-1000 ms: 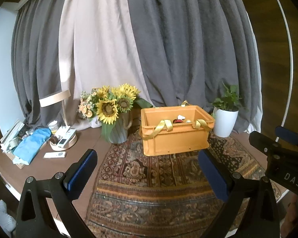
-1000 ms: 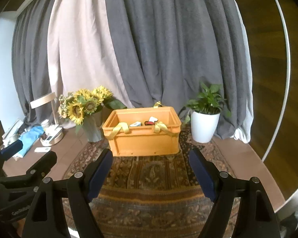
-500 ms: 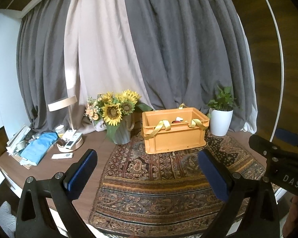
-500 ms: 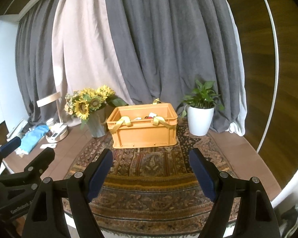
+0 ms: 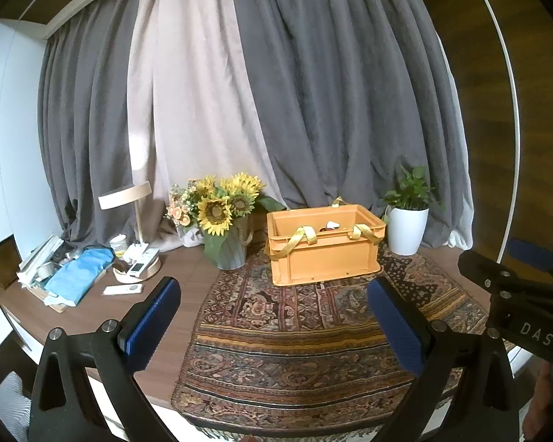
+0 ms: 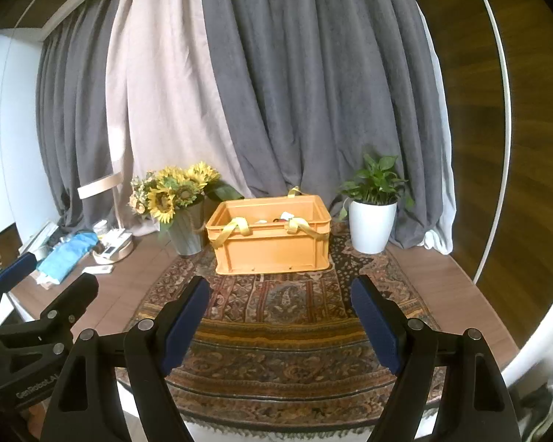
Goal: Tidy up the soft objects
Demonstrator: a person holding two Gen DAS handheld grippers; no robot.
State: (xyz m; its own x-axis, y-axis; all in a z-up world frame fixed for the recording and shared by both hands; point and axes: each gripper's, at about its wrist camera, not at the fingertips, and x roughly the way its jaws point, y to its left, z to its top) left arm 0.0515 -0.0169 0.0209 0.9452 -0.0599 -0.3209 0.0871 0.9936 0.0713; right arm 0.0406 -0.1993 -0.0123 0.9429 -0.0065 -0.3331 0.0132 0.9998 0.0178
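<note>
Orange crate, yellow straps, contents perhaps soft.

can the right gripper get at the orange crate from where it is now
Probably yes. The right gripper is open and empty, and only bare rug lies between it and the crate. The vase and white pot stand off to the sides. It is not there yet.

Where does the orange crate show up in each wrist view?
Left wrist: orange crate right of centre, on the rug, beyond the fingers.
Right wrist: orange crate dead centre, same rug.
Shared landmark: the white-potted plant immediately right of it.
</note>
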